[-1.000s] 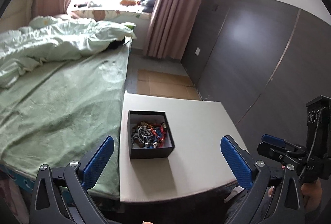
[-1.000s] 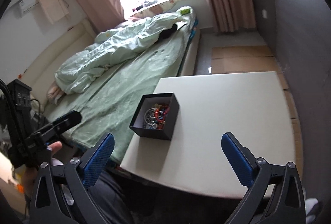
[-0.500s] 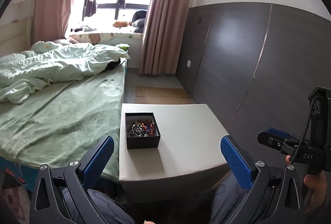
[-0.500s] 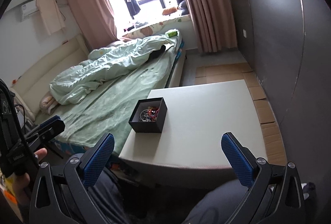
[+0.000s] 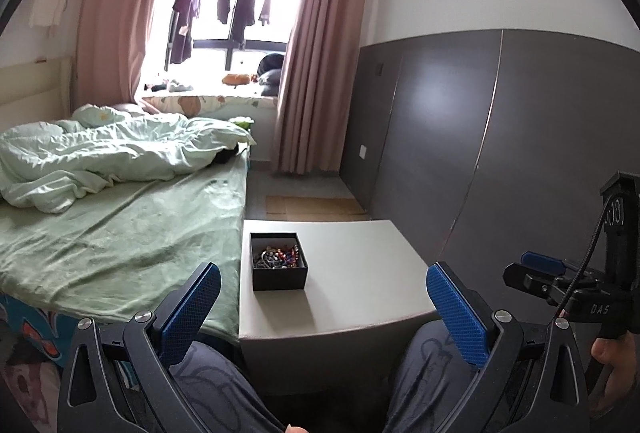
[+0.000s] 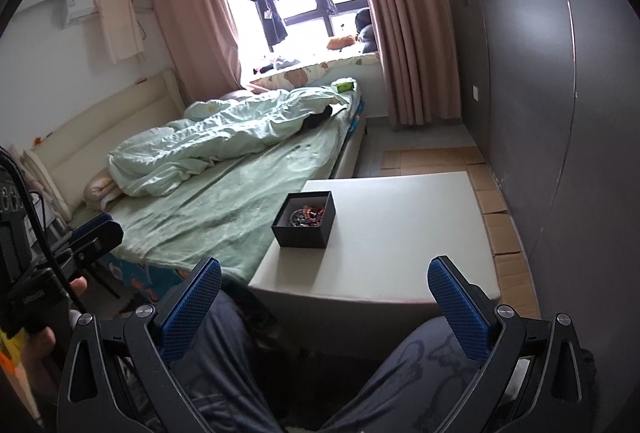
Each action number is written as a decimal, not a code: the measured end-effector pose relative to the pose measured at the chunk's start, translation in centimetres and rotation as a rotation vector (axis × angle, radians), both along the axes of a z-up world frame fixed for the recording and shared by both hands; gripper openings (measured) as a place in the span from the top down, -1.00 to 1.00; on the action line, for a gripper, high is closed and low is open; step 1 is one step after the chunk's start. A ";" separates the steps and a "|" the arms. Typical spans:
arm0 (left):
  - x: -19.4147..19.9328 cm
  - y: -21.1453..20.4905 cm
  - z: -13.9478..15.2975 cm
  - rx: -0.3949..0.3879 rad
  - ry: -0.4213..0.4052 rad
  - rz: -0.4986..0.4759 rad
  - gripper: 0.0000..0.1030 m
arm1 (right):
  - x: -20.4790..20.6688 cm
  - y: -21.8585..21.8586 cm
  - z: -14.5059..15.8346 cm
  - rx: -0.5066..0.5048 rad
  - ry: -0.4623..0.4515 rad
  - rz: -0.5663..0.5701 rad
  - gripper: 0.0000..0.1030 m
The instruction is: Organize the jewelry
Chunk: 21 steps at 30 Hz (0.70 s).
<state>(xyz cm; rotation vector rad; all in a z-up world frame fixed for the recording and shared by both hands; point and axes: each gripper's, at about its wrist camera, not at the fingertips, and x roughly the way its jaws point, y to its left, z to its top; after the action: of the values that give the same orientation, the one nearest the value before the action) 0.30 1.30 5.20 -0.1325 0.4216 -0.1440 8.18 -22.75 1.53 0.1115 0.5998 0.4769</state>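
Both the left gripper [image 5: 324,307] and right gripper [image 6: 324,307] are held spread and empty. The jewelry [image 5: 279,256] in the black box [image 5: 279,277] is judged light, tangled and slippery; one strand should be pinched.

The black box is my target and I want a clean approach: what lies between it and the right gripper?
Only bare white tabletop between the black box and the open right gripper, seen in the right wrist view.

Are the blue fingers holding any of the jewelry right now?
No. Both the left gripper and right gripper are open and empty; the jewelry sits in its black box on the table.
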 end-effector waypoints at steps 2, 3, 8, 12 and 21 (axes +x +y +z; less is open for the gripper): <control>-0.4 -0.2 0.0 0.000 -0.006 -0.015 -0.99 | -0.7 -0.2 0.0 0.002 -0.022 -0.011 -1.00; -0.5 -0.5 0.1 0.010 -0.007 -0.025 -0.99 | -1.0 -0.3 0.0 0.002 -0.032 -0.015 -1.00; -1.0 -1.3 0.1 0.033 -0.019 -0.036 -0.99 | -1.9 -0.6 -0.2 0.005 -0.043 -0.022 -1.00; -1.5 -1.4 0.1 0.037 -0.021 -0.038 -0.99 | -2.3 -0.9 -0.1 0.003 -0.051 -0.033 -1.00; -2.1 -1.3 -0.3 0.028 -0.016 -0.027 -0.99 | -3.1 -1.2 0.0 0.012 -0.048 -0.040 -1.00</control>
<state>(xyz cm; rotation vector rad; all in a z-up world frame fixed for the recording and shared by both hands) -1.75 0.03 4.90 -0.0983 0.4098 -0.1653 5.05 -23.99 1.57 0.1225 0.5465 0.4433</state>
